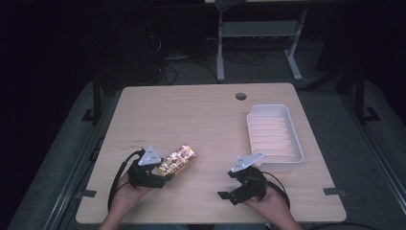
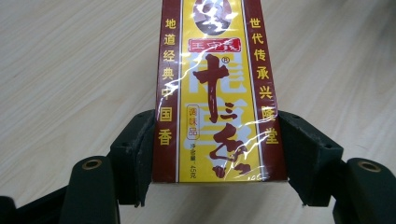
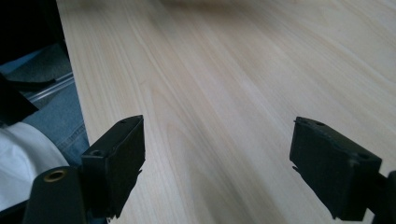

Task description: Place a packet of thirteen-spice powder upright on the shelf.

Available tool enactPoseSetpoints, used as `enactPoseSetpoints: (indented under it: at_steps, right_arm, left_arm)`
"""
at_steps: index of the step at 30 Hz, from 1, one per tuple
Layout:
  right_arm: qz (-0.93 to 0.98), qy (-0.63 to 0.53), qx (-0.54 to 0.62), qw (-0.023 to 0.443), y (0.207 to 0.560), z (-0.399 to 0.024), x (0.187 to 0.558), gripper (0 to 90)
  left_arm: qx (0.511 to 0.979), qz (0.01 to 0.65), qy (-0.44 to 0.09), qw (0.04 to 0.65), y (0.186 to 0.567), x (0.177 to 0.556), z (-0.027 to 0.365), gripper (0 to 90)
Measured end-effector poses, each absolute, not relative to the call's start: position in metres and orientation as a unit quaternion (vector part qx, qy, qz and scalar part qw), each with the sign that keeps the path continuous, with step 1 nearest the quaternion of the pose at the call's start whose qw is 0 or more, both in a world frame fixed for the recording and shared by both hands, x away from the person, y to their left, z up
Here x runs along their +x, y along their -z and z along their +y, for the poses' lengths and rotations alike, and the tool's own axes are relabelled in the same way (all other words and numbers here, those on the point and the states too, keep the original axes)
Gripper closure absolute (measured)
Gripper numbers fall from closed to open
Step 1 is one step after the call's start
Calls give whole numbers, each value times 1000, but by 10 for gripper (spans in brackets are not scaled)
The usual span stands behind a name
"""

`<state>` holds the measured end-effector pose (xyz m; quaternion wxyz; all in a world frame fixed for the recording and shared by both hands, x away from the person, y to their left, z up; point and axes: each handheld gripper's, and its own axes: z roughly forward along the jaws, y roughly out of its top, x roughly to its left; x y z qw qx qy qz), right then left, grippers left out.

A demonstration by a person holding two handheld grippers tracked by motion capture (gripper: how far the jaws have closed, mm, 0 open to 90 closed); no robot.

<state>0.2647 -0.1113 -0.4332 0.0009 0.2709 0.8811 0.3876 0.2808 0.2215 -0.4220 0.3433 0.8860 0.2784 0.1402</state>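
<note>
got my left gripper (image 2: pixel 212 154) clamped on the near end of this seasoning box (image 2: pixel 215 93), light but slick-wrapped and crushable, right gripper (image 3: pixel 215 163) wide open, empty

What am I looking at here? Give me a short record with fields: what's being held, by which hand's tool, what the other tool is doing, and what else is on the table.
held thing: yellow and dark red box with Chinese print
holder: left gripper, fingers clamped on the box's two sides
other tool: right gripper, fingers wide apart, nothing between them
also there: white ridged tray, empty, at the right of the table
</note>
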Motion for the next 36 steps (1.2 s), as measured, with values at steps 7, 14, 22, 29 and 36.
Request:
enactPoseSetpoints:
  at_steps: [7, 14, 22, 29, 36]
  right_arm:
    - [872, -399, 283, -13, 428, -108, 274, 175]
    - [865, -407, 292, -19, 423, -102, 282, 176]
    - [861, -412, 298, -28, 424, -94, 287, 183]
    - [850, -422, 313, -38, 423, -96, 288, 206]
    - [838, -430, 330, -59, 425, -98, 290, 217]
  left_arm:
    - [891, 261, -136, 346, 420, 268, 211, 328]
    - [893, 249, -133, 352, 420, 260, 203, 328]
    - [895, 230, -132, 359, 422, 251, 191, 328]
    - [900, 203, -138, 359, 424, 240, 175, 328]
    - [903, 182, -138, 363, 428, 233, 164, 328]
